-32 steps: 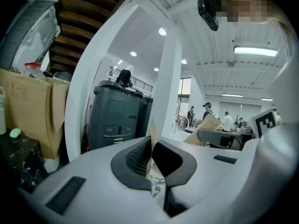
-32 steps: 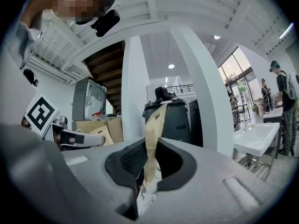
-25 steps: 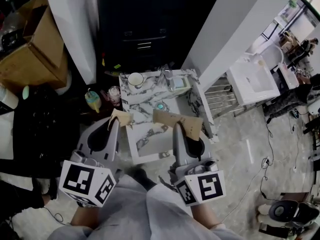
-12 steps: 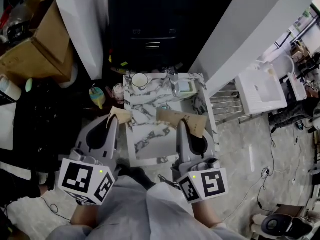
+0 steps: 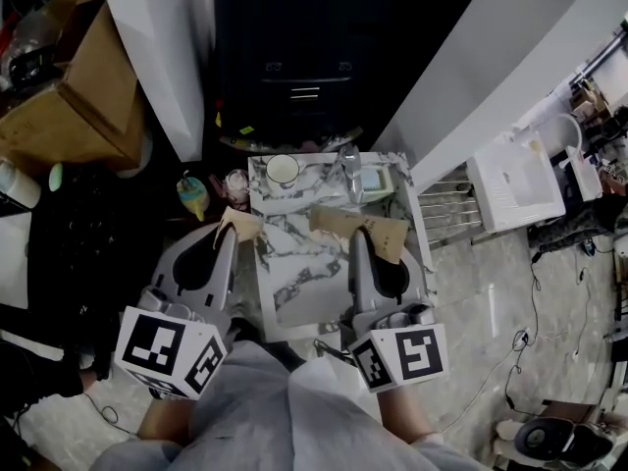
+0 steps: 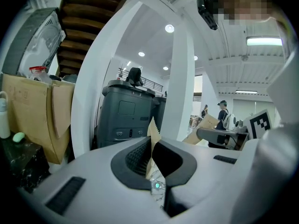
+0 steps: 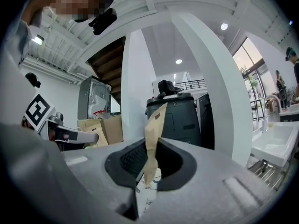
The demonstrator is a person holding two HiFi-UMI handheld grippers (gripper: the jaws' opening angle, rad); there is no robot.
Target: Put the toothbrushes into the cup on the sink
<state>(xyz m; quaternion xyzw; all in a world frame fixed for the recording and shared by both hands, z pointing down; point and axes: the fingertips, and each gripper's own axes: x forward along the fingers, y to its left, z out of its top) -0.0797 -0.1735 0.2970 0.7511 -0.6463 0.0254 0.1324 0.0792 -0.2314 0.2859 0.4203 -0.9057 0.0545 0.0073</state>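
Holding one paper packet in each gripper, in front of the sink

On my left gripper the fingers are clenched on a brown paper packet, which stands up between them. The fingers of my right gripper are nearly together too, and they pinch a second, longer brown packet. From the head view both packets hang over the near part of the marble sink top, the left one at its left edge. They are well apart from the cup.

The cup stands upright at the back left corner of the sink top. The faucet is beside it, and a pale green thing lies at the back right corner.

Behind the sink I see a black cabinet between white pillars. A cardboard box is at the far left. A white basin is at the right.
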